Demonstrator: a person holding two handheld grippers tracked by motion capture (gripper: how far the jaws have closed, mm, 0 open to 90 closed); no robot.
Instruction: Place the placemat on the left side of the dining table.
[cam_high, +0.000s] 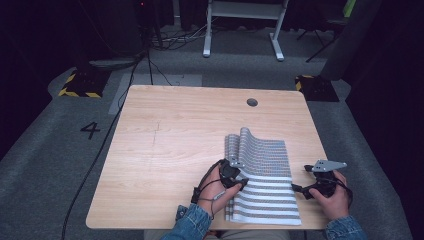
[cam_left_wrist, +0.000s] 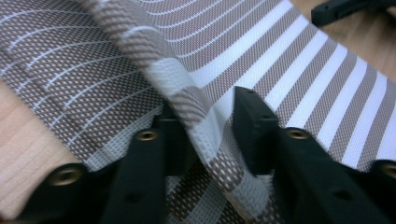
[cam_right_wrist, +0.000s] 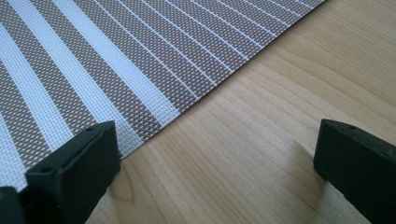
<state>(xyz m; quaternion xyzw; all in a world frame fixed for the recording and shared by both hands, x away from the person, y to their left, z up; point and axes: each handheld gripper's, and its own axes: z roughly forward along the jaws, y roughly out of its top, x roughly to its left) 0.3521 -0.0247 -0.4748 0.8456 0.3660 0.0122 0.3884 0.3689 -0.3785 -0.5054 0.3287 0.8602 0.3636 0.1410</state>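
Now left gripper (cam_left_wrist: 205, 135) jaws clamped on folded placemat (cam_left_wrist: 289, 70) edge; right gripper (cam_right_wrist: 215, 163) jaws apart.

The mat (cam_high: 262, 172) is woven in taupe-brown and white stripes, broad at one end and thinning to fine white lines at the other, on a pale wood-grain tabletop (cam_high: 170, 145), between black jaws and blue denim sleeves (cam_high: 192, 225).

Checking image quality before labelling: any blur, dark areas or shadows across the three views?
High view: the wooden table is evenly lit, the room around it nearly black. Left gripper view: the folded edge of the striped mat between the left gripper jaws is soft, and so are the jaws near the camera. Right gripper view: weave and wood grain are sharp; the right gripper casts a faint shadow.
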